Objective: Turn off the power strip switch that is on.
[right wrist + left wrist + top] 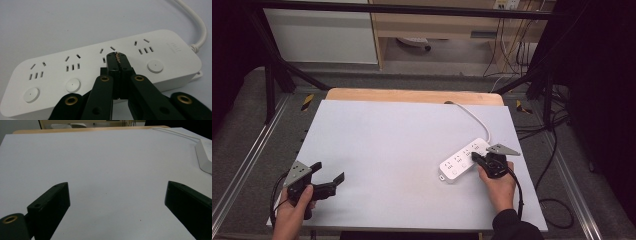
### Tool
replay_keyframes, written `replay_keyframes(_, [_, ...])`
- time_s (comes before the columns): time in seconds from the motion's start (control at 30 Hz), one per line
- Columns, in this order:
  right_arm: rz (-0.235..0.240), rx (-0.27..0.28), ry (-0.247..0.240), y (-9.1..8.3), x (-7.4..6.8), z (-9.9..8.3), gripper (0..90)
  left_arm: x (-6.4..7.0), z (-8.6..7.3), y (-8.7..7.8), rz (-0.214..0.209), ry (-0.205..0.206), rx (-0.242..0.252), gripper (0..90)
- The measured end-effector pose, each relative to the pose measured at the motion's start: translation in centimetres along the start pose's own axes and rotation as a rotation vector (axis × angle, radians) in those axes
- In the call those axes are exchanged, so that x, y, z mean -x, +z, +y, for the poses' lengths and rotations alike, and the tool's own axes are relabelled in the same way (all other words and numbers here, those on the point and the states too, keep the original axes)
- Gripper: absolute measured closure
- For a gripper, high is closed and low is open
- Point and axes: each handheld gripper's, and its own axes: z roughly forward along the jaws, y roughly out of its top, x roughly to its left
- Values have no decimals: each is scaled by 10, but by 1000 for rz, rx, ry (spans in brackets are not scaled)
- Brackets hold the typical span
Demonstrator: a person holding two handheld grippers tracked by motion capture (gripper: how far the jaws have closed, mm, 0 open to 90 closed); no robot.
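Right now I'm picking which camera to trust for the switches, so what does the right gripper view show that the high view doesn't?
The right gripper view alone makes clear the power strip's round switch buttons and socket slots, with the right gripper's shut jaws over the third outlet. The high view alone takes in the left gripper, open and well apart, the white table and the floor beyond. Both share the strip, its white cable and the right gripper.

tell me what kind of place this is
Probably a lab or workshop set up for recording handling tasks. A white table stands inside a black metal frame, loose cables trail over the floor behind, and a person holds a gripper in each hand, the right gripper shut above a power strip.
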Motion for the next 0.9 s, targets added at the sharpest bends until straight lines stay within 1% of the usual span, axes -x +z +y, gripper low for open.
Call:
replay_keyframes(0.23, [0,-1,1,0,0,0,900,0,0,0,0,3,-5,61])
replay_keyframes(0.3, [4,-3,11,0,0,0,900,0,0,0,0,4,-5,61])
replay_keyframes(0.7, [-4,0,-7,0,-1,0,900,0,0,0,2,1,-8,61])
replay_keyframes(0.9, [-11,-9,-17,1,-2,0,900,0,0,0,1,2,-8,61])
